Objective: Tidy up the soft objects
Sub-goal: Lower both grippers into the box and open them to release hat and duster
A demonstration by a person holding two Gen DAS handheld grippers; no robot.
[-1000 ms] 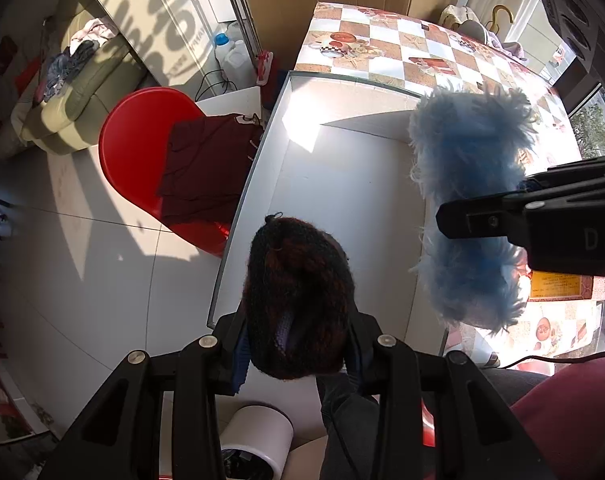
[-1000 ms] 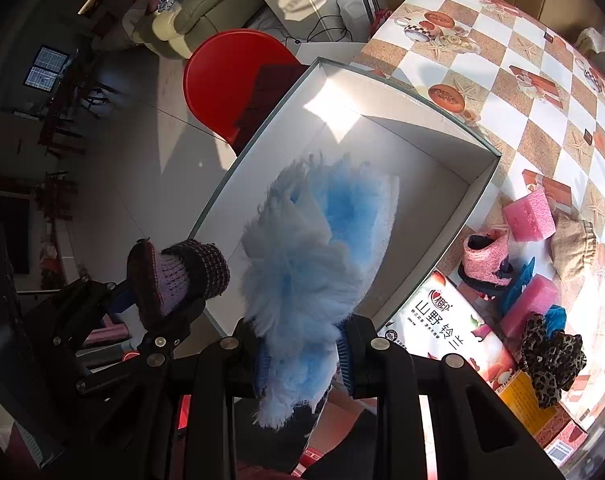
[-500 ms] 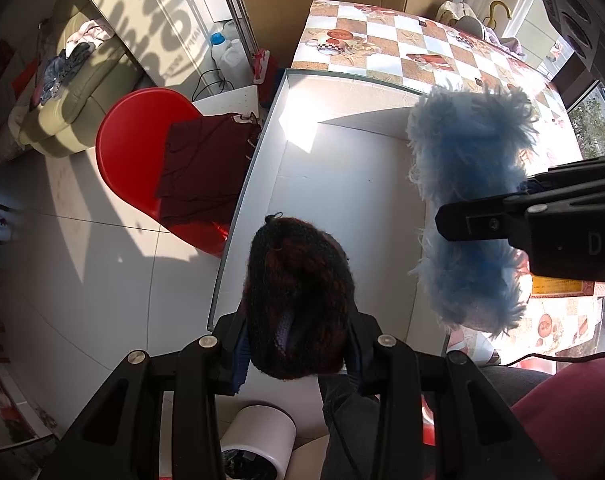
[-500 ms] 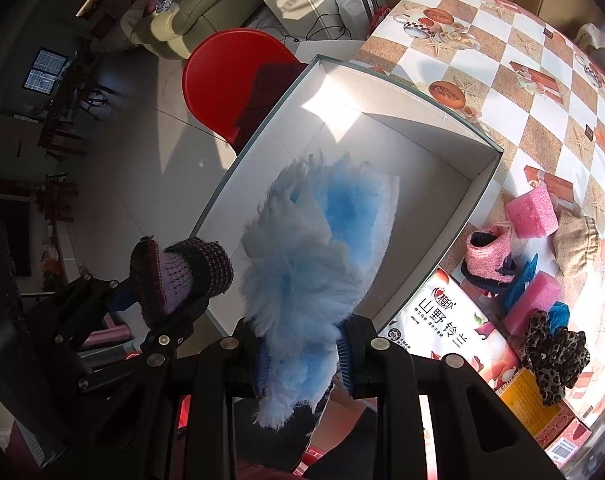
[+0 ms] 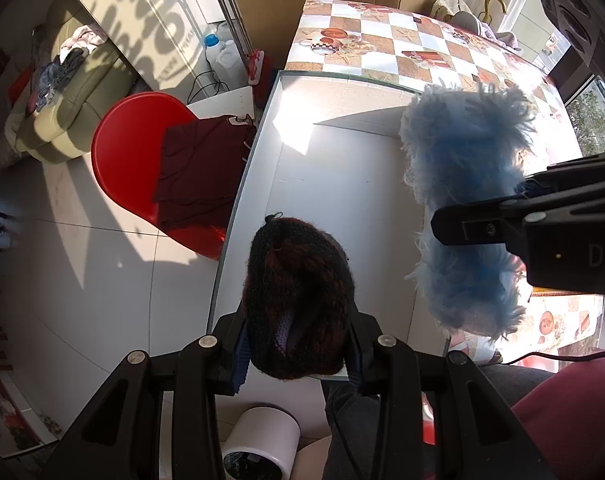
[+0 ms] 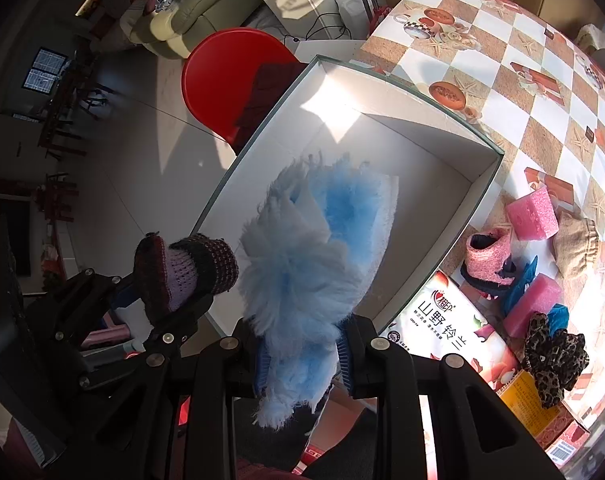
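Note:
My left gripper point(image 5: 296, 354) is shut on a dark red-and-black knitted piece point(image 5: 298, 292) with a lilac inside, held above the near end of a white open box point(image 5: 342, 176). The same knitted piece point(image 6: 182, 272) shows at the left of the right wrist view. My right gripper point(image 6: 302, 350) is shut on a fluffy light-blue plush item point(image 6: 314, 256), also over the box point(image 6: 422, 184). From the left wrist the blue plush point(image 5: 466, 208) hangs at the right, above the box's right wall. The box floor holds nothing.
On the checkered tablecloth point(image 6: 522, 92) right of the box lie pink sponges point(image 6: 532, 214), a pink knitted shoe point(image 6: 486, 256), a leopard scrunchie point(image 6: 554, 356) and a printed packet point(image 6: 446, 332). A red chair point(image 5: 130, 168) with dark cloth stands left of the box. A white cylinder point(image 5: 262, 436) sits below.

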